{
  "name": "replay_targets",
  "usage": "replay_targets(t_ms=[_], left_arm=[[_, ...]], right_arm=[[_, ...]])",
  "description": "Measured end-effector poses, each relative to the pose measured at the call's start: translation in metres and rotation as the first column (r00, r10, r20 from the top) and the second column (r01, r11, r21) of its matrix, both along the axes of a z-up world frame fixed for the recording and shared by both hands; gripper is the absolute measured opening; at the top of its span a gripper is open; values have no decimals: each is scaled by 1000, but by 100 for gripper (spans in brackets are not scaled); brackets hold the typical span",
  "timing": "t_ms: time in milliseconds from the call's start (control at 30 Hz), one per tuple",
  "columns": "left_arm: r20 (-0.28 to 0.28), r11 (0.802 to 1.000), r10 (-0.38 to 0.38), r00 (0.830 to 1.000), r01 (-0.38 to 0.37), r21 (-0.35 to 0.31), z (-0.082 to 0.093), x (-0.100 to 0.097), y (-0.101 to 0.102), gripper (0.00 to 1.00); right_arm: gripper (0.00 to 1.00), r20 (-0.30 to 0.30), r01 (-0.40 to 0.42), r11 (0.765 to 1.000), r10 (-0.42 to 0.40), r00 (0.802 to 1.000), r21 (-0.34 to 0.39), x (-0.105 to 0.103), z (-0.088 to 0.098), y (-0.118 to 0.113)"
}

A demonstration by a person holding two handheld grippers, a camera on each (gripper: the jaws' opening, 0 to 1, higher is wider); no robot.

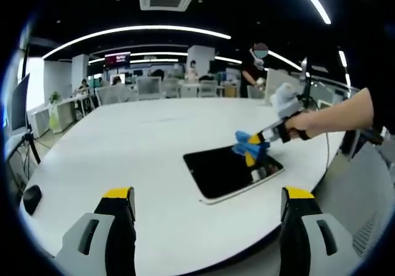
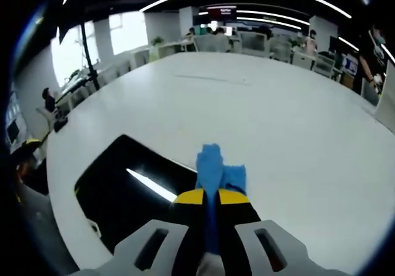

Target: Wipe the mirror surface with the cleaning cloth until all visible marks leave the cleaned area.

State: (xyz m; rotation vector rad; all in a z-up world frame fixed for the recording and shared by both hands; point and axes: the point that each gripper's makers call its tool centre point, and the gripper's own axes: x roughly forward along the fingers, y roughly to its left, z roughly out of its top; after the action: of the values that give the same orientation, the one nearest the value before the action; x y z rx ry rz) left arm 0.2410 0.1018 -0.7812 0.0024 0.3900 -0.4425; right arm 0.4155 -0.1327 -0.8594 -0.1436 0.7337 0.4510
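Right gripper (image 2: 212,197) clamped on the blue cleaning cloth (image 2: 216,170), fingers together around it — cloth pressed at the mirror's (image 2: 123,189) edge. Mirror lying flat on the white surface (image 2: 259,109), a light strip reflected in it. Left gripper (image 1: 208,205) held back over the near surface edge, fingers wide apart, holding nothing.

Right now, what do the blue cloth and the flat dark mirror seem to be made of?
The cloth looks like soft matte fabric, perhaps microfibre: it bunches and folds in the right tongs. The mirror looks like glossy glass or similar: it reflects a ceiling light strip sharply. Its backing cannot be told.
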Motion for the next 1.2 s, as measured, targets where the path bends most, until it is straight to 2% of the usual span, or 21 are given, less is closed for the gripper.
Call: replay_targets(t_ms=[200,367,567,633,767,833,1200], left_arm=[[8,1000,-6,1000,6,-15,2,-1,-2,98],[4,1000,-8,1000,8,-14,1,-1,-2,98],[-5,1000,-10,1000,9,-6,0,-2,-2,98],[-3,1000,-9,1000,9,-8,0,-2,-2,98],[-2,1000,-10,1000,10,-8,0,-2,-2,98],[-7,1000,-12,1000,12,-8,0,-2,-2,97],[-11,1000,-8,1000,8,-11,-1,-2,-1,97]], right_arm=[[1,0,6,1000,-6,1000,-1,0,-3,0],[1,-11,64,997,-64,998,50,0,-4,0],[1,-15,71,997,-71,997,42,0,-3,2],[1,-6,42,999,-42,999,1,-1,-3,4],[1,-9,32,999,-32,999,0,-1,-3,12],[1,3,-5,999,5,1000,-42,-2,-4,16],[1,-15,-38,999,38,999,-30,-2,-3,45]])
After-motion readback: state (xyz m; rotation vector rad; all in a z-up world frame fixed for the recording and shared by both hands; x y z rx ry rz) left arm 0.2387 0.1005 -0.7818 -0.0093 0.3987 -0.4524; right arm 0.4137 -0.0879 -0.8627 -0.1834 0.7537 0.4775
